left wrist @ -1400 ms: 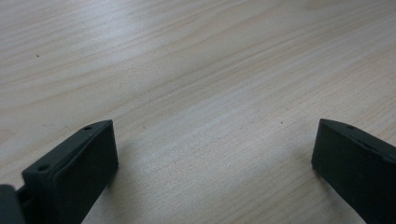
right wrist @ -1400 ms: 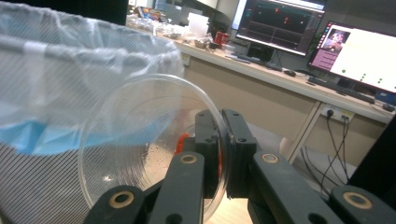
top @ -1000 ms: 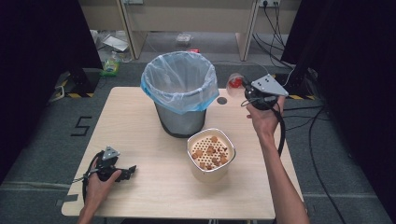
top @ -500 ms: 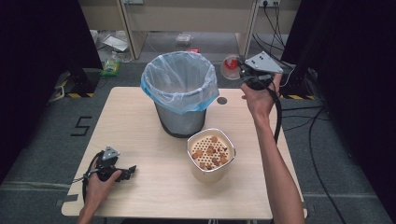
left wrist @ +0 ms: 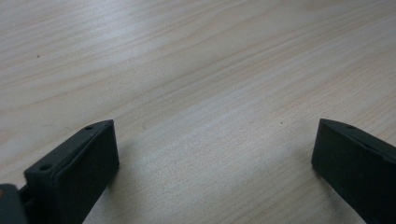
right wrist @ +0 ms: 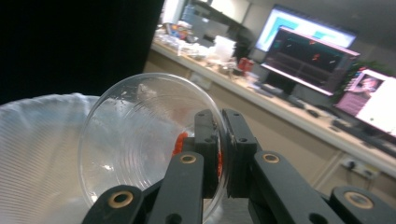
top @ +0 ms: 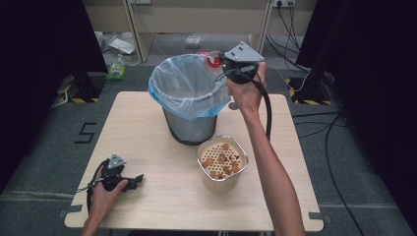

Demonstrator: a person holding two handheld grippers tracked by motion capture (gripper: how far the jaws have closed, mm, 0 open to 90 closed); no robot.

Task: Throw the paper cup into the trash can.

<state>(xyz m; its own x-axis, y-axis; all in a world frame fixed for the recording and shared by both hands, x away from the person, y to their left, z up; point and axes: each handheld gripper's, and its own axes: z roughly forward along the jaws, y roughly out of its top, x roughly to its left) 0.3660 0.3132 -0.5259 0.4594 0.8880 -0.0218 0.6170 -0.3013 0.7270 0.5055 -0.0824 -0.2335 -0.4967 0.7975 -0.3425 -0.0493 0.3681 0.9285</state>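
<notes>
My right gripper (top: 222, 66) is raised over the right rim of the grey bin (top: 189, 123), which has a clear blue-edged liner (top: 184, 83). It is shut on the rim of a clear plastic cup (right wrist: 144, 140) that is tipped on its side, mouth toward the camera, with red residue (right wrist: 179, 140) inside. In the high view the cup (top: 213, 61) hangs above the liner's edge. My left gripper (top: 134, 180) rests low on the table at the front left. Its jaws stand wide apart over bare wood, the black fingers (left wrist: 74, 172) holding nothing.
A cream container (top: 222, 181) with a perforated insert and brown pieces stands in front of the bin on the wooden table (top: 295, 167). A small dark disc (top: 232, 105) lies by the right hand. Monitors (right wrist: 308, 58) and a cluttered bench stand beyond.
My right gripper has carried the cup up and to the left, from beside the bin's right side to above its rim. The left gripper has stayed put.
</notes>
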